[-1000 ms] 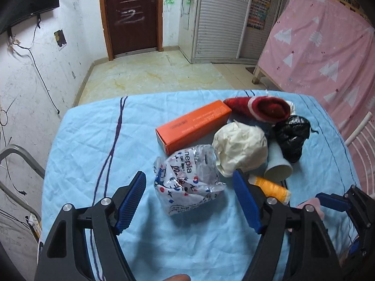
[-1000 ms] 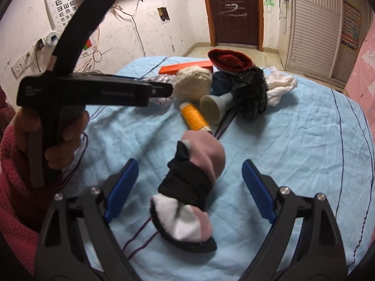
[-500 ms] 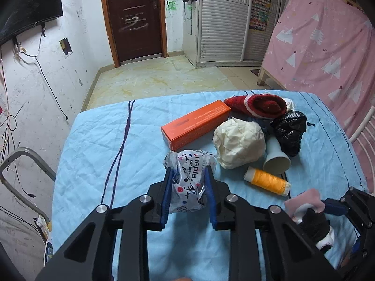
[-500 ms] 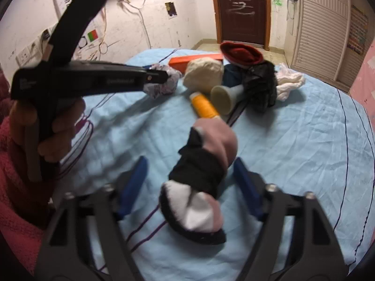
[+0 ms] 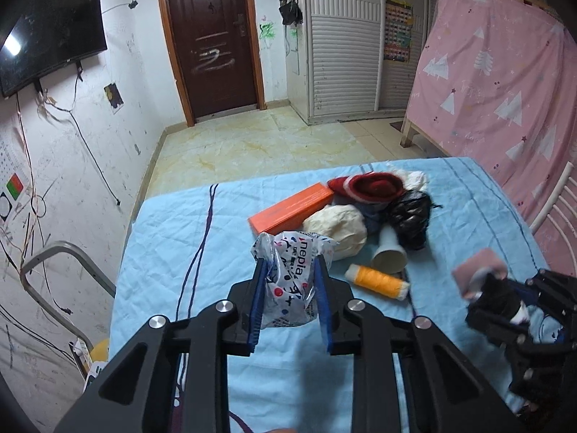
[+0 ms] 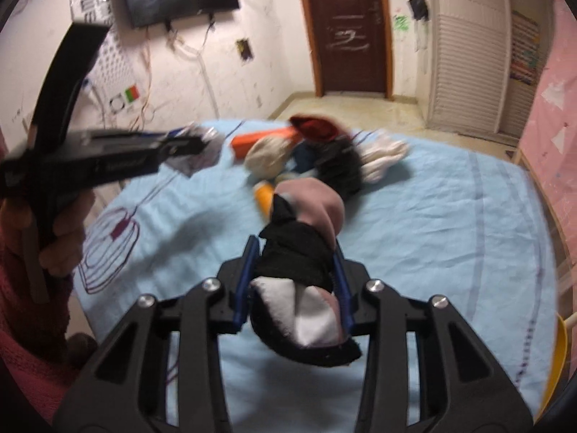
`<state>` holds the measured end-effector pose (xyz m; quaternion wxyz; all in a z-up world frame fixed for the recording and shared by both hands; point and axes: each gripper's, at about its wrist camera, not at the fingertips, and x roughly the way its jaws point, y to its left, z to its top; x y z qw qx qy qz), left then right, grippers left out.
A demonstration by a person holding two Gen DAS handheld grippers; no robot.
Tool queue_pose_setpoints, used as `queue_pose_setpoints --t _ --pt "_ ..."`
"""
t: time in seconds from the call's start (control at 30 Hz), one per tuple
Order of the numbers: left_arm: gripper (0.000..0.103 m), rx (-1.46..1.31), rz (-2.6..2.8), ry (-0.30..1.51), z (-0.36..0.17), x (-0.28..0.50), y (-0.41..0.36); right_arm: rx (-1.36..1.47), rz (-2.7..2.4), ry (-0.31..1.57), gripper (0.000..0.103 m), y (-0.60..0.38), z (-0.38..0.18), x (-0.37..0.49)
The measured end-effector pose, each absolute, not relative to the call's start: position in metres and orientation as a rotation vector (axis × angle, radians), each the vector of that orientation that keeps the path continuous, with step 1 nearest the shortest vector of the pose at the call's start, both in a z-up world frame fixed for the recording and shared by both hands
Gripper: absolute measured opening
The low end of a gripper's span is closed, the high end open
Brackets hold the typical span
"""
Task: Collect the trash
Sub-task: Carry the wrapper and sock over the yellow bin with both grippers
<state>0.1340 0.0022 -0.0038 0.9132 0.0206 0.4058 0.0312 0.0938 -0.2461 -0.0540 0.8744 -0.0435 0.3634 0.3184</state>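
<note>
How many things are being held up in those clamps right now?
2. The left gripper is shut on a crumpled plastic bag; the right gripper is shut on a bundled sock.

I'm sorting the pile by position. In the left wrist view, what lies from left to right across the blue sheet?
Crumpled printed plastic bag clamped in the left gripper → orange thread spool → pink, black and white sock bundle clamped in the right gripper.
</note>
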Motion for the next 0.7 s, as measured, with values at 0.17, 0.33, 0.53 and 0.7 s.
queue_pose_setpoints --t 0.17,0.33,0.53,0.7 --pt "0.017 0.079 0.023 0.803 0.013 0.130 -0.034 -0.036 0.595 0.703 0.037 -0.292 -0.036 0.098" --pt "0.017 0.122 -0.031 0.787 0.023 0.132 -0.076 0.003 0.519 0.663 0.037 -0.336 -0.026 0.100" --pt "0.017 0.184 -0.096 0.779 0.029 0.138 -0.129 0.037 0.433 0.629 0.037 -0.391 -0.020 0.098" --pt "0.017 0.226 -0.146 0.782 0.029 0.144 -0.170 0.077 0.367 0.607 0.037 -0.434 -0.018 0.095"
